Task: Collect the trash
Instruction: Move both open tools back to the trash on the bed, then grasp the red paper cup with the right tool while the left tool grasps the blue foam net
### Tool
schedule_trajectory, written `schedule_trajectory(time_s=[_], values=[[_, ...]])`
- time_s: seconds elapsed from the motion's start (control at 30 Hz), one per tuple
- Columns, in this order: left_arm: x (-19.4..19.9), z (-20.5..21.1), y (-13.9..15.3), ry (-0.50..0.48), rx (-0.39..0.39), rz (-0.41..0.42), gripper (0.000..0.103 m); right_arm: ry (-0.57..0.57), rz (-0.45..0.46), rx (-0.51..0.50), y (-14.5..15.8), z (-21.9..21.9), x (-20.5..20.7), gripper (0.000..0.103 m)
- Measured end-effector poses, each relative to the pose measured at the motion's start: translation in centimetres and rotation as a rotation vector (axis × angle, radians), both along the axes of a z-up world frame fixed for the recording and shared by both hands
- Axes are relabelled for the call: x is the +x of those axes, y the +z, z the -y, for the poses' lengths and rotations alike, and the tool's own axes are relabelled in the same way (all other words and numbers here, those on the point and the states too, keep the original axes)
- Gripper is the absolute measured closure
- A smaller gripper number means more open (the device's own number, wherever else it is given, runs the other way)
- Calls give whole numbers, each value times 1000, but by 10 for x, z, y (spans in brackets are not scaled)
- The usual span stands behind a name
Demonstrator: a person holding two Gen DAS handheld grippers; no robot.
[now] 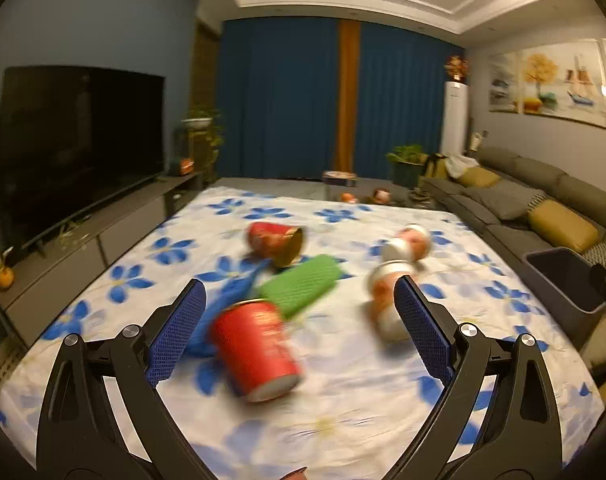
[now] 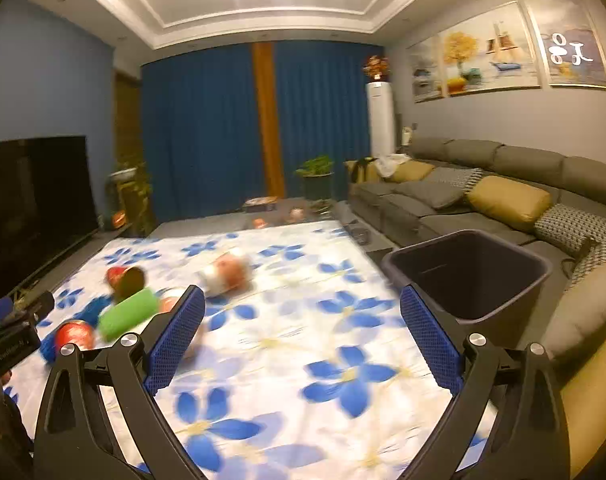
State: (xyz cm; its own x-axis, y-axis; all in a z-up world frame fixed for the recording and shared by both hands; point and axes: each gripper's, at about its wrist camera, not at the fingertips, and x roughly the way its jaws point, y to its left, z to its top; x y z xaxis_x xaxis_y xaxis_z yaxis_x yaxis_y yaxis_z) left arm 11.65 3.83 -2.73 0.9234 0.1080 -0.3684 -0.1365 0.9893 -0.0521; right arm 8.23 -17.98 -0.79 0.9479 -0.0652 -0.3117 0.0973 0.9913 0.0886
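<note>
Blue-flowered white cloth over the whole table, with the trash scattered on its middle and far part. Left gripper low above the near part of the cloth, jaws wide open, nothing between the pads, blue mesh pads clean and free. Just ahead of it, a red can lying on its side, the pale bottom turned to the camera, a little blurred. Behind this can, touching or almost touching it, a green mesh sleeve lying across a blue crumpled thing. Further back, a second red can on its side with the open golden mouth to the right. More to the right, two pale orange-and-white containers, one behind the other, too blurred to name better.

Right gripper also over the cloth, jaws spread wide, empty, only the flower print visible between them. Same pile of trash to its left in the right wrist view. Dark grey bin standing at the right edge of the table, between table and grey sofa, open at the top; inside, as far as visible, only dark walls. None of the trash inside the jaws; all of it lying on the cloth, well apart from the bin.
</note>
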Motion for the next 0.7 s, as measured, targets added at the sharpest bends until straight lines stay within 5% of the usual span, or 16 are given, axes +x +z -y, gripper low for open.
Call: schedule_trajectory(time_s=[0.7], values=[[-41, -129, -8, 238, -39, 17, 10, 402, -164, -14, -41, -175, 38, 9]])
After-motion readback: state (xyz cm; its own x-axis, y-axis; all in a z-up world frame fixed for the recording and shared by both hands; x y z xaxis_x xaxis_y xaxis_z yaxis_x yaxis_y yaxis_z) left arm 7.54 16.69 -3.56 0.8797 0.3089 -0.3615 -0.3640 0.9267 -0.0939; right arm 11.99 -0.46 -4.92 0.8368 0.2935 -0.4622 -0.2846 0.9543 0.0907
